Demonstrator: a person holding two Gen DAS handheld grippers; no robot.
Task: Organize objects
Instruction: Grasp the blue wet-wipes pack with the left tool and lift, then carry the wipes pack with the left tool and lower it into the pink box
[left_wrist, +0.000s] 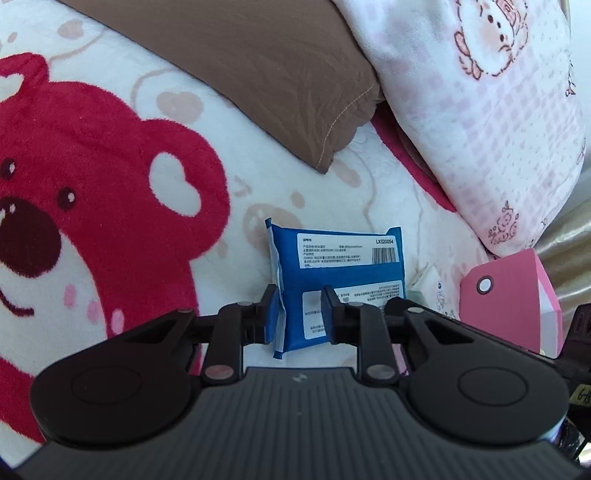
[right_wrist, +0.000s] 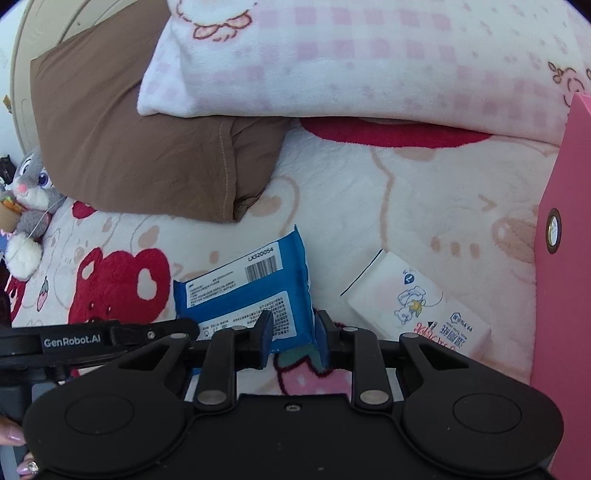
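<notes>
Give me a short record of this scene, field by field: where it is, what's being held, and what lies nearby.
Setting: bed with a cartoon bear blanket
Held item: blue packet
Left gripper: shut on the blue packet's near end
Right gripper: shut on the same packet's corner
Nearby: white tissue pack, pink box
Behind: brown pillow, pink checked pillow
Far left: plush rabbit

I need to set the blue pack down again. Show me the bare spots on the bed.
Free: blanket between the brown pillow and the pink box, above the tissue pack. Also the red bear print, left of the blue pack. Crowded: around both grippers, left gripper, right gripper.
</notes>
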